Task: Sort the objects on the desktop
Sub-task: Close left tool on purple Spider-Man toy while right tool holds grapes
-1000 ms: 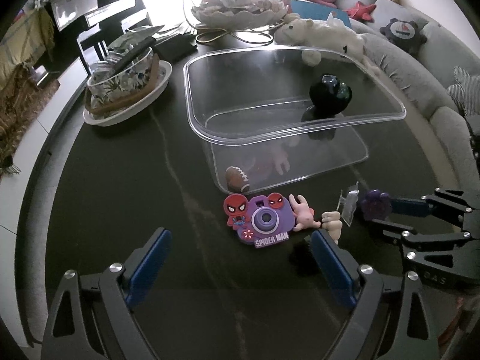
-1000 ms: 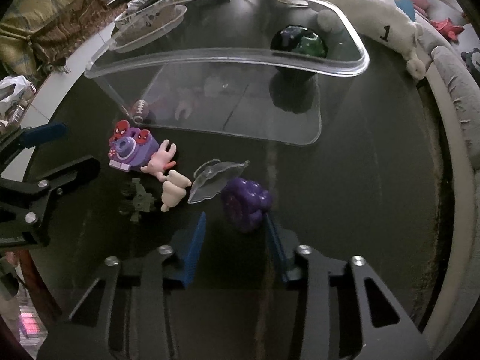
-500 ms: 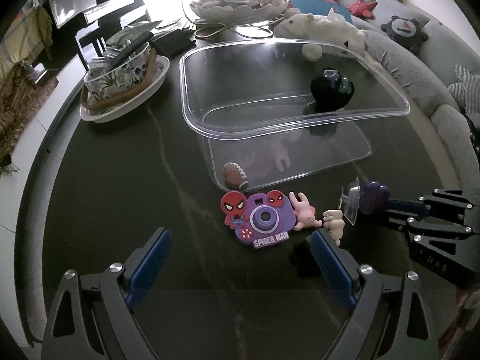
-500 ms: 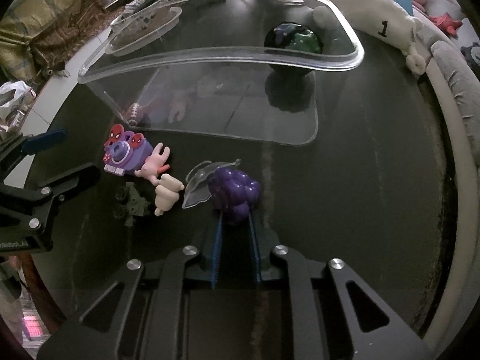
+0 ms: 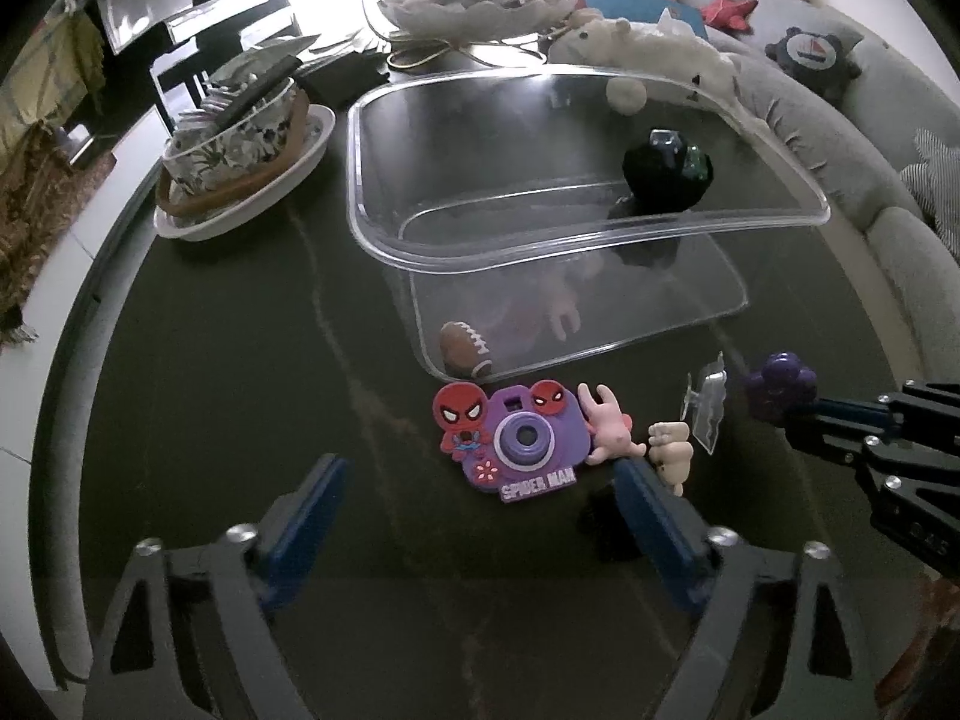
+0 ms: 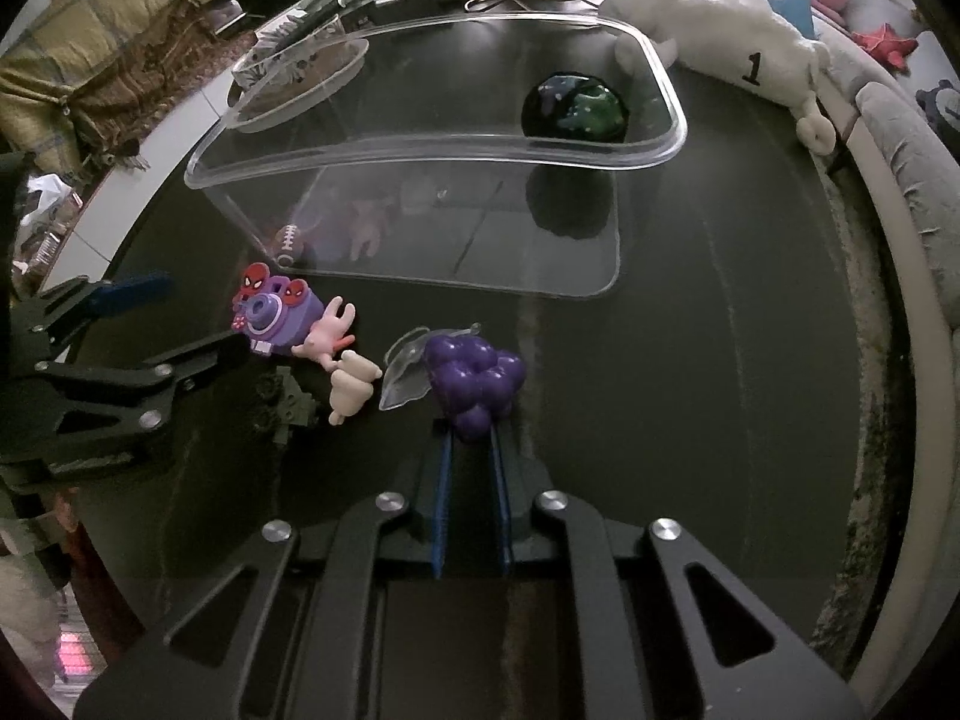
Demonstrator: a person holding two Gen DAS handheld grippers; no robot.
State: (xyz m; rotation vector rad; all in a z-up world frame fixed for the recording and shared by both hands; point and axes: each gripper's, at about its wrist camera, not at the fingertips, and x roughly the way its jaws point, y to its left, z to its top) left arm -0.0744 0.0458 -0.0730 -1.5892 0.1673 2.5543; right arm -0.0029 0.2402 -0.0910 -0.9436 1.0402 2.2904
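The purple grape toy point(image 6: 477, 377) sits between the two blue fingers of the right claw point(image 6: 472, 433), which squeeze its near end. It is on the dark table point(image 6: 720, 396), just right of a clear plastic leaf point(image 6: 403, 373). To the left lie a tan toy point(image 6: 353, 385), a pink toy point(image 6: 327, 337) and a purple camera point(image 5: 523, 439) that says "SPIDER MAN". The left claw point(image 5: 480, 516) is wide open and holds nothing. Farther away, the clear bin point(image 6: 420, 144) holds a small football point(image 5: 465, 350) and a dark ball point(image 6: 575, 107). A white plush point(image 6: 744, 42) shows a "1". A dark green thing point(image 6: 288, 399) is hard to make out.
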